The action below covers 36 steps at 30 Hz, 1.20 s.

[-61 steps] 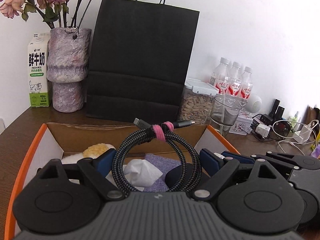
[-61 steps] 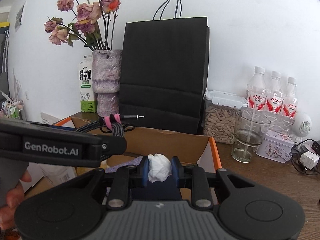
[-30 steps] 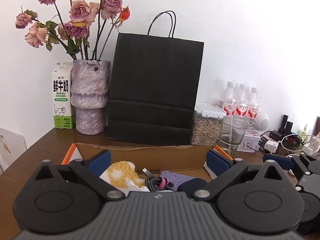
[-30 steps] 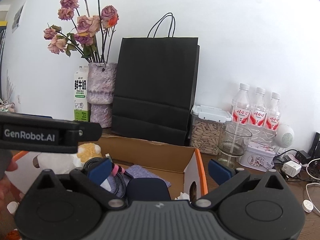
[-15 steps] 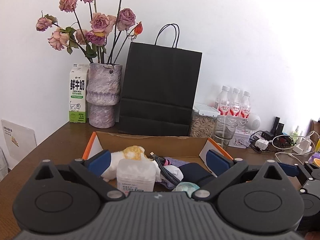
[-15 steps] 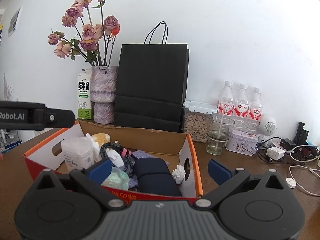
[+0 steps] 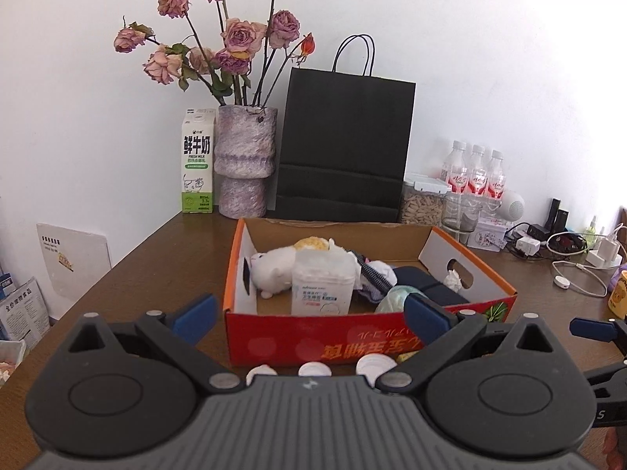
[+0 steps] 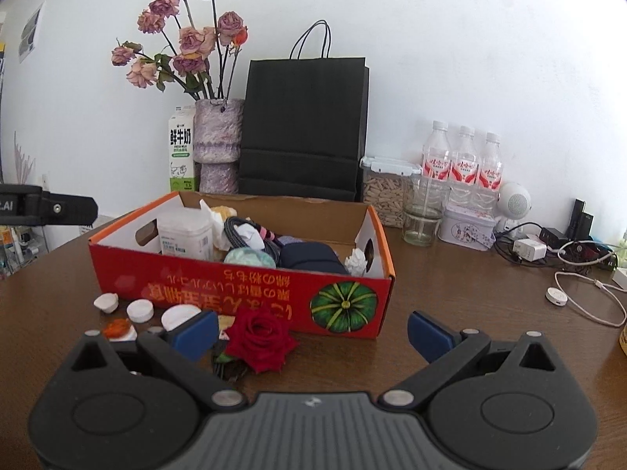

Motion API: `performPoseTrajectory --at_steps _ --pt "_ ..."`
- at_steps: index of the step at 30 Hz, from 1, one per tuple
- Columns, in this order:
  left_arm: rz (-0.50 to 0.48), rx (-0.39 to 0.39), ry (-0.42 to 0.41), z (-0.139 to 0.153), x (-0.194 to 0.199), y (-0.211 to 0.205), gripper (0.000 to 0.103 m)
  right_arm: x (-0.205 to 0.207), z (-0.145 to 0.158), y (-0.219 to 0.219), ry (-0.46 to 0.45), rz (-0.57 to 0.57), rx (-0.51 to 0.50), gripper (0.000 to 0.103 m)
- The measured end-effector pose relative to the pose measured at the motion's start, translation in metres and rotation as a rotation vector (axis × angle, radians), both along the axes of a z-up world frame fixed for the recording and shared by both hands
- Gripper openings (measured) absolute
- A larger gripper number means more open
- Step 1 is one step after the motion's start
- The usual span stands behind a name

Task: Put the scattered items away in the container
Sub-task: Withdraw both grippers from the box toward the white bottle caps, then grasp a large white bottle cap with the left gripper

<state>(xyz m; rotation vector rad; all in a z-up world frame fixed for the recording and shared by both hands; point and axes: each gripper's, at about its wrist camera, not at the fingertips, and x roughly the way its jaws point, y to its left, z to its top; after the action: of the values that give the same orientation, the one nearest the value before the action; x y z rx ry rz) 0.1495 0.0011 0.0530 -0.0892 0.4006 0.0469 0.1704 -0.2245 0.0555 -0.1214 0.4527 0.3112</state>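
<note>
Brown table [image 8: 470, 313] shows behind both wide, empty tools [image 7: 309, 313] [image 8: 313, 331], the left one half-hiding white caps [image 7: 313, 370] near the box [image 8: 243, 293].

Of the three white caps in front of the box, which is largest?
The rightmost cap, nearest the red rose; the other two are clearly smaller.

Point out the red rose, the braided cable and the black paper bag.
red rose [image 8: 261, 333], right wrist view, on the middle of the bloom.
braided cable [image 8: 235, 231], right wrist view, on the coil inside the box.
black paper bag [image 7: 345, 145], left wrist view, on its front face.
</note>
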Motion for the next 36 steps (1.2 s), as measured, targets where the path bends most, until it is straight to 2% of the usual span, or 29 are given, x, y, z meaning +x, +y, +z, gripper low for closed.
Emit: performPoseTrajectory --at_steps 12,17,22,24,30,32,36 --pt "-0.074 0.042 0.189 -0.055 -0.017 -0.009 0.103 -0.024 -0.032 0.005 0.125 0.058 -0.015 0.101" --pt "-0.117 0.069 0.218 -0.068 -0.015 -0.025 0.103 -0.026 -0.037 0.012 0.147 0.088 -0.038 0.100" --pt "-0.153 0.100 0.238 -0.079 -0.010 -0.042 0.102 -0.024 -0.042 0.009 0.163 0.068 -0.039 0.099" --pt "-0.154 0.097 0.254 -0.082 -0.005 -0.045 0.098 -0.023 -0.043 0.005 0.169 0.065 -0.027 0.099" --pt "-0.171 0.090 0.267 -0.086 0.003 -0.050 0.074 -0.021 -0.044 0.003 0.179 0.073 -0.003 0.099" --pt "-0.196 0.091 0.252 -0.084 0.002 -0.052 0.041 -0.020 -0.044 0.003 0.183 0.072 0.001 0.099" --pt "-0.216 0.077 0.239 -0.084 0.000 -0.053 0.041 -0.019 -0.044 0.005 0.178 0.071 -0.001 0.099"
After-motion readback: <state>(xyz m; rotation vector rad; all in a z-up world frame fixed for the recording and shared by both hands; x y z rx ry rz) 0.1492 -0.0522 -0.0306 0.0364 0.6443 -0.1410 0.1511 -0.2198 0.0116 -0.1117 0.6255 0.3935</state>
